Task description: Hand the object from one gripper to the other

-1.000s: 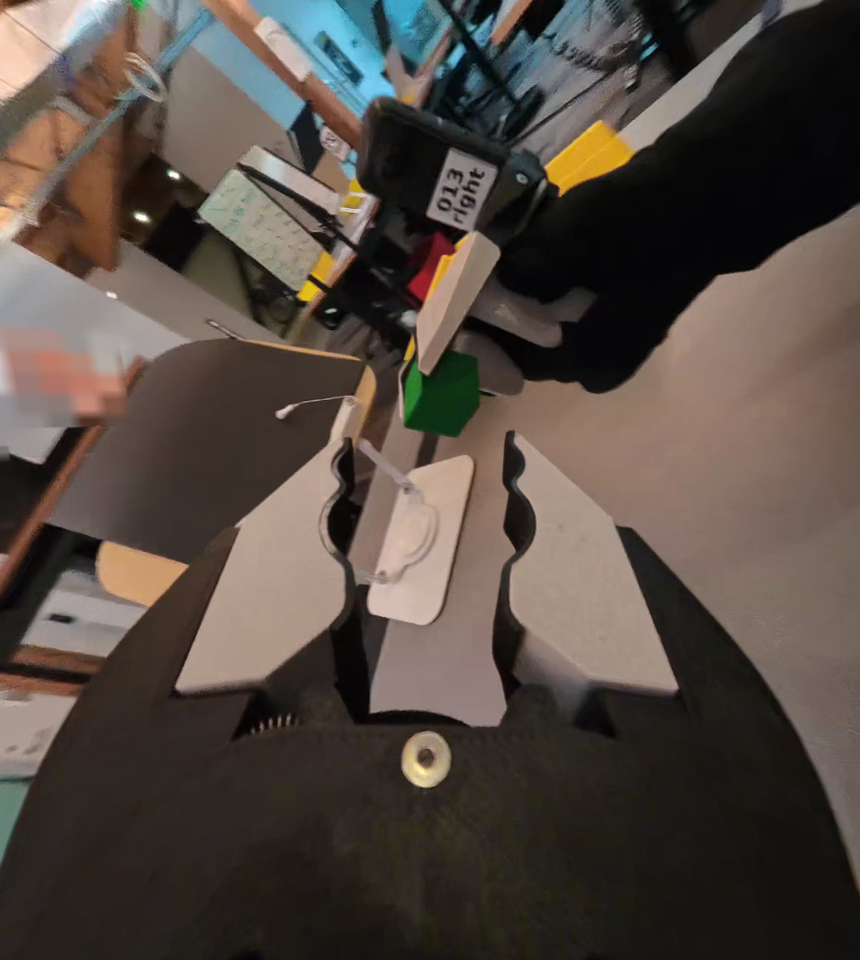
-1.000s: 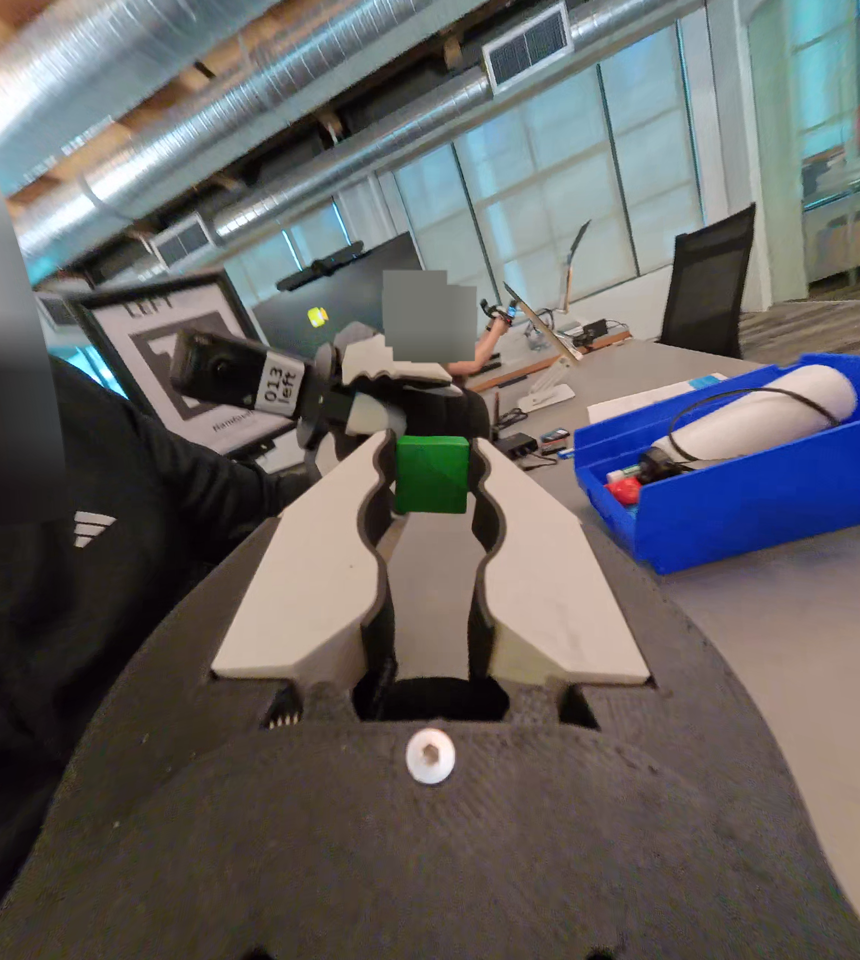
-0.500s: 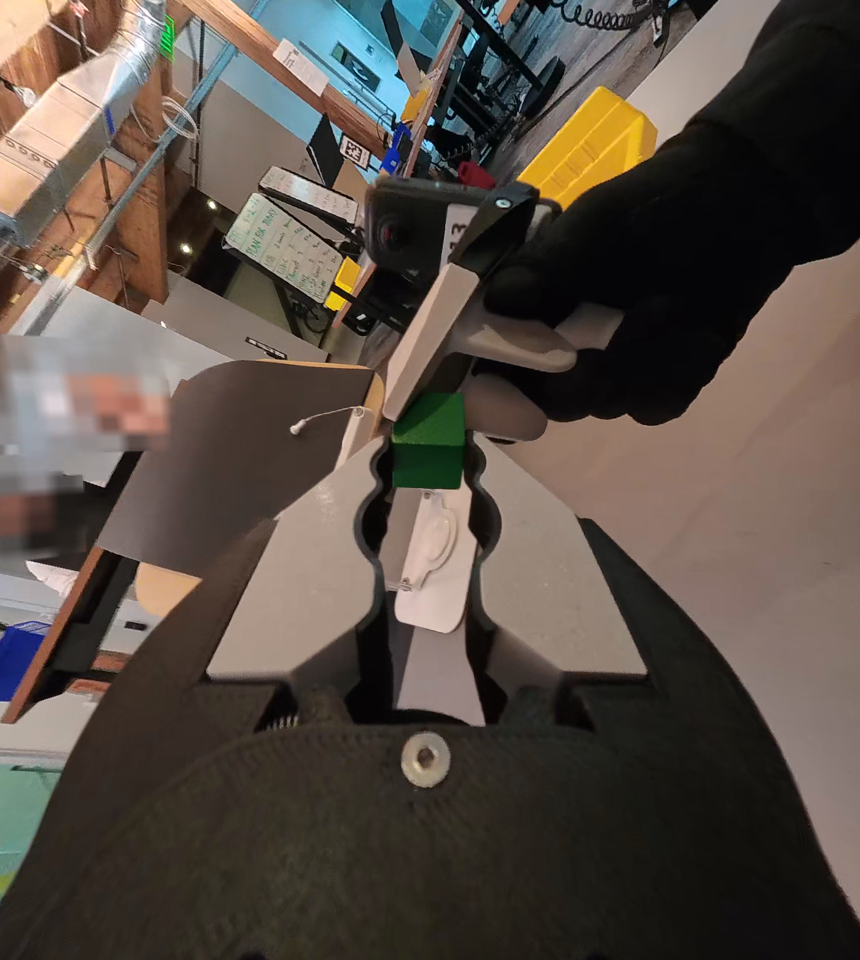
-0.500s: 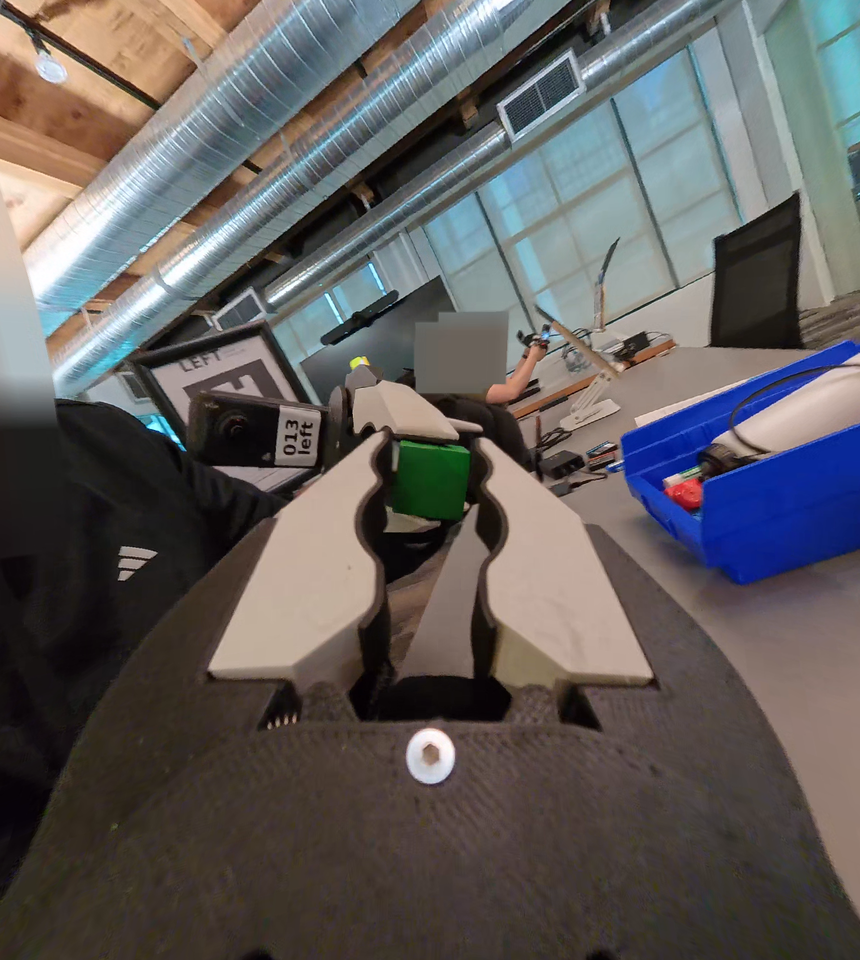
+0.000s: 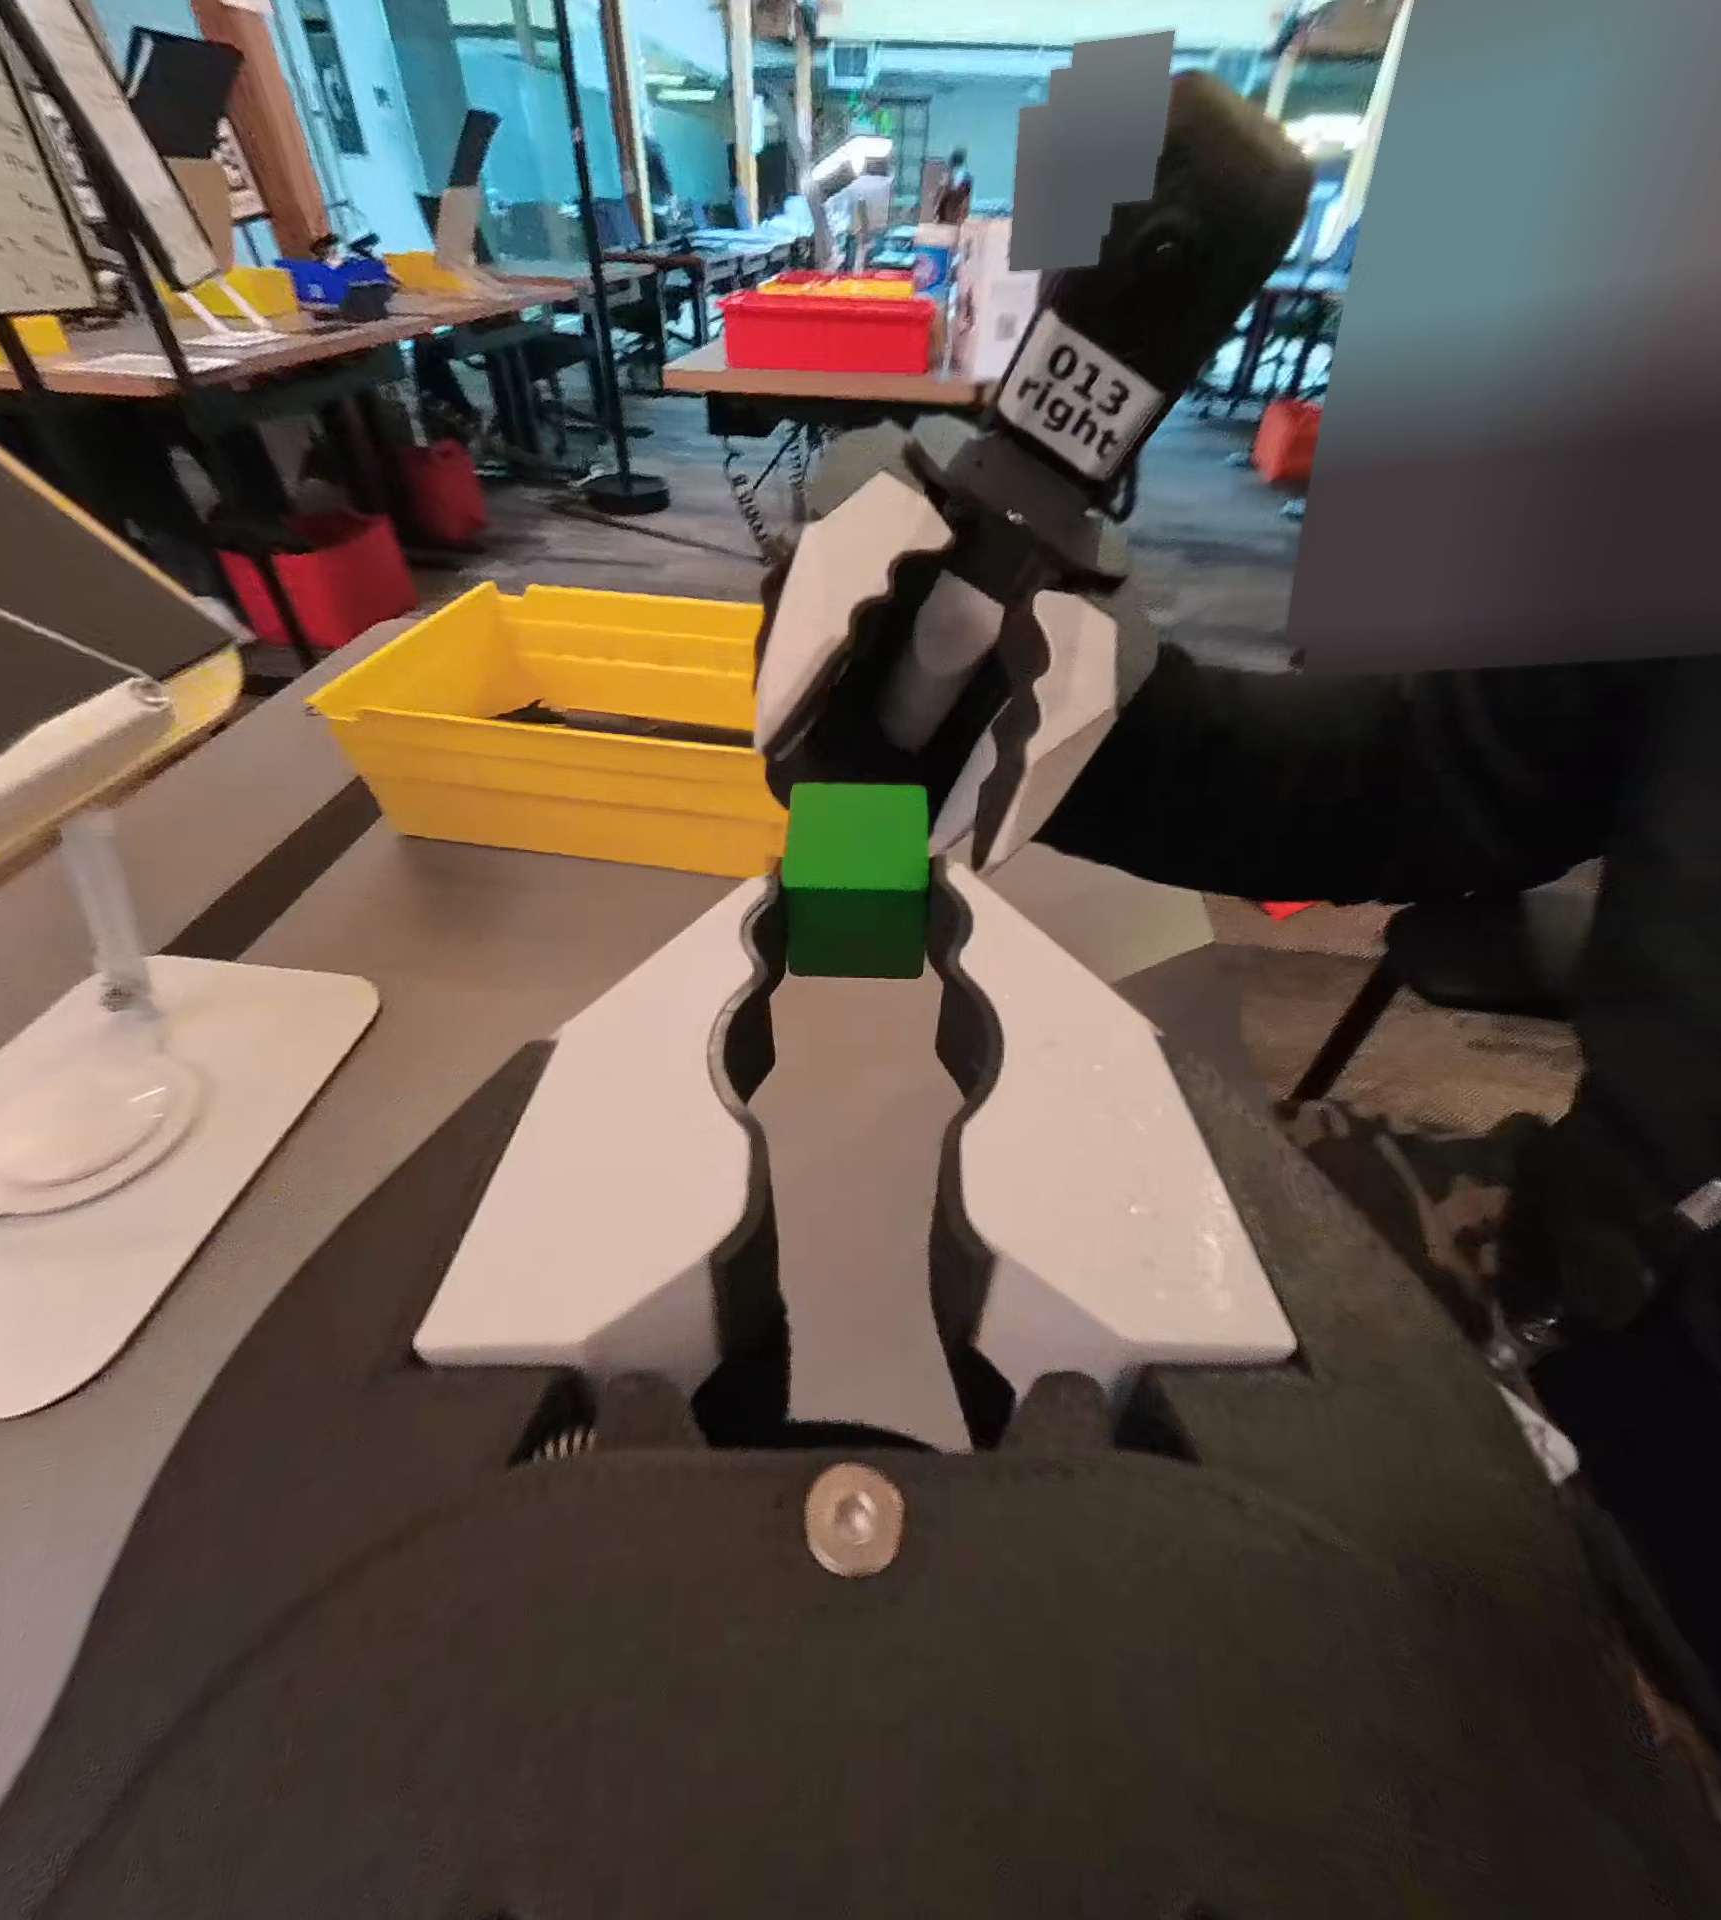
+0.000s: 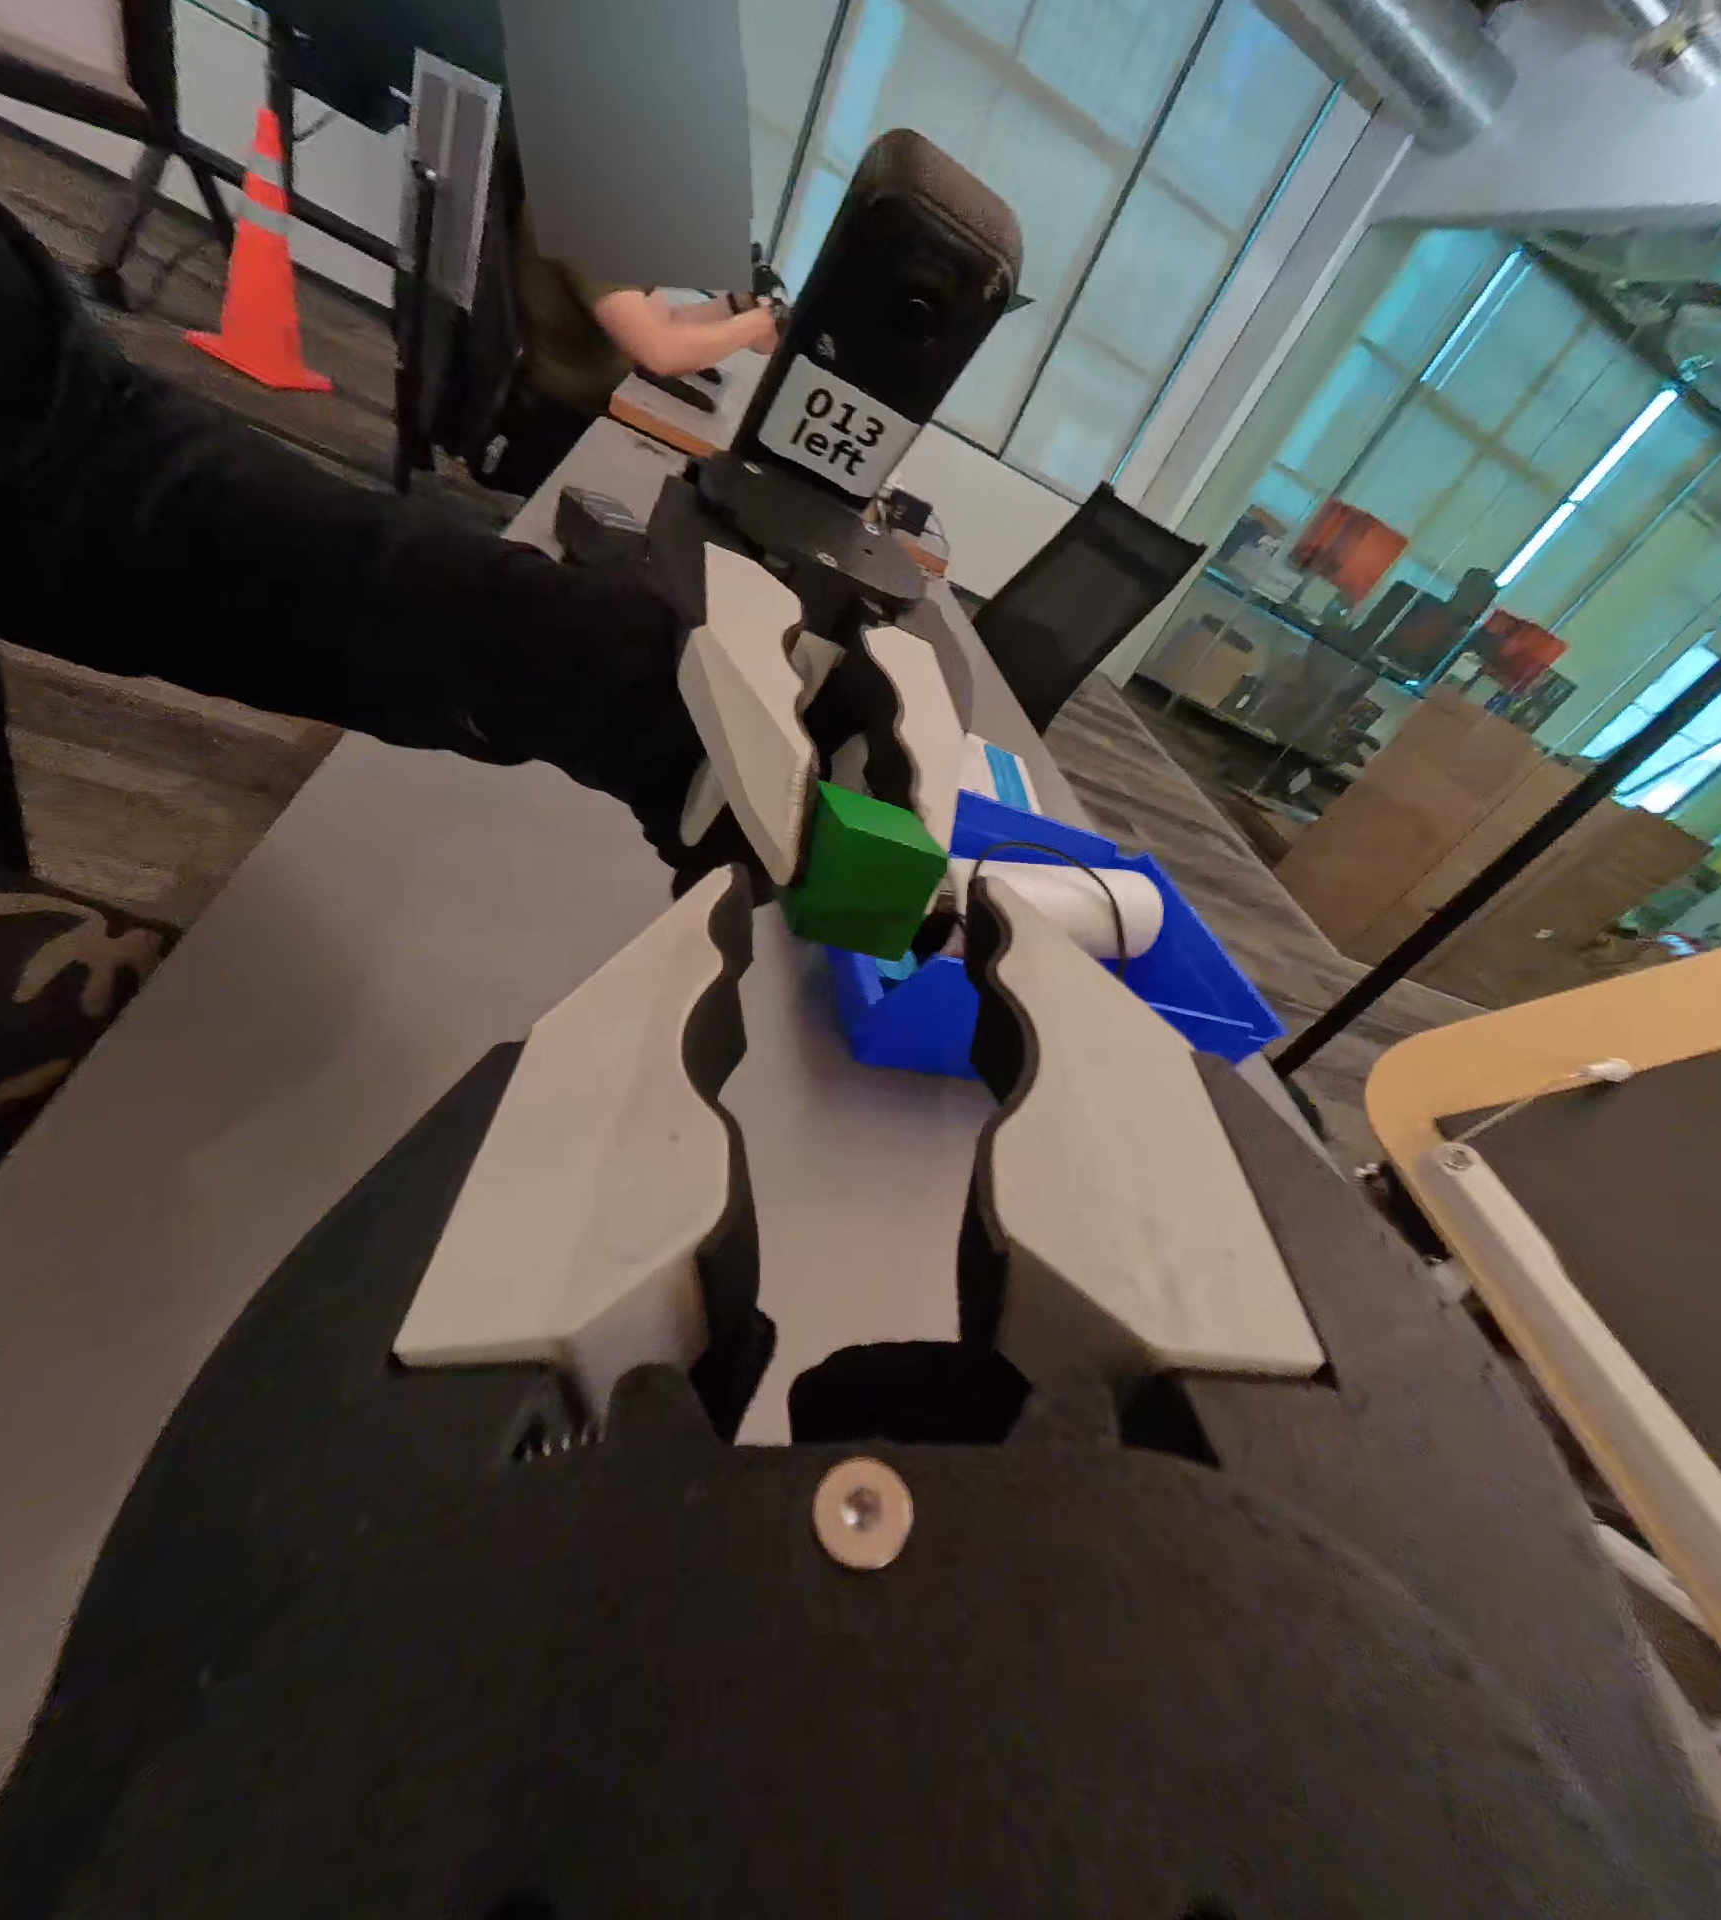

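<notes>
Grey table: left tool clamps green cube; right tool parted, empty.

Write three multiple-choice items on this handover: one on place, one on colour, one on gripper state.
1. Where is the cube?
A. between the left gripper's fingers
B. in the yellow bin
C. on the table

2. What colour is the cube?
A. red
B. green
C. blue

3. How is the right gripper?
A. shut on the cube
B. open, off the cube
C. out of view

Key: 1 A, the left fingers pinch its sides; 2 B, every visible face is green; 3 B, its fingers stand apart with nothing between them.
</notes>
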The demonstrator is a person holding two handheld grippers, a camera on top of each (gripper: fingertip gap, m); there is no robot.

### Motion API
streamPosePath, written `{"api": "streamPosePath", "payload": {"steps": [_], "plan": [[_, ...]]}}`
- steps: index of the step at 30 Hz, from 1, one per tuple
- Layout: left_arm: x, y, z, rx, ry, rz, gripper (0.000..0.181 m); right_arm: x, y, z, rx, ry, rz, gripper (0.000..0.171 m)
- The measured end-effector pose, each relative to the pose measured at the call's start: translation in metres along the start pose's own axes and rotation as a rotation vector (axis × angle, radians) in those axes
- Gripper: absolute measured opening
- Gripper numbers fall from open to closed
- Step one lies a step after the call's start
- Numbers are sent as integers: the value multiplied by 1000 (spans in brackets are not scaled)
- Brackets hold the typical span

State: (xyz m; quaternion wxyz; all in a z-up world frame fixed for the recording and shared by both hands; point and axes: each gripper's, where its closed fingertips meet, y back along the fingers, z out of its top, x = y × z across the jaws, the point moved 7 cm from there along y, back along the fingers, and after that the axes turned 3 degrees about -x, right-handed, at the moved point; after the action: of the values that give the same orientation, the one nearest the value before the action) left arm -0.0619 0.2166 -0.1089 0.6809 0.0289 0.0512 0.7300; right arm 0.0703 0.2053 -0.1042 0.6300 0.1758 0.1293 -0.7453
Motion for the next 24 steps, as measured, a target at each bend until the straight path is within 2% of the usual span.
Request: {"api": "streamPosePath", "payload": {"steps": [4, 14, 21, 24], "plan": [[-2, 2, 0, -34, -33, -18, 25, -2, -4, -6, -14, -125, 34, 28], [-4, 3, -2, -59, -62, -41, 25, -1, -7, -15, -95, -356, 140, 23], [-4, 2, 2, -90, -55, -21, 26, -4, -5, -16, -182, -438, 129, 23], [-1, 4, 6, -109, -109, 57, 40, -11, 0, -18, -283, -546, 101, 23]]}}
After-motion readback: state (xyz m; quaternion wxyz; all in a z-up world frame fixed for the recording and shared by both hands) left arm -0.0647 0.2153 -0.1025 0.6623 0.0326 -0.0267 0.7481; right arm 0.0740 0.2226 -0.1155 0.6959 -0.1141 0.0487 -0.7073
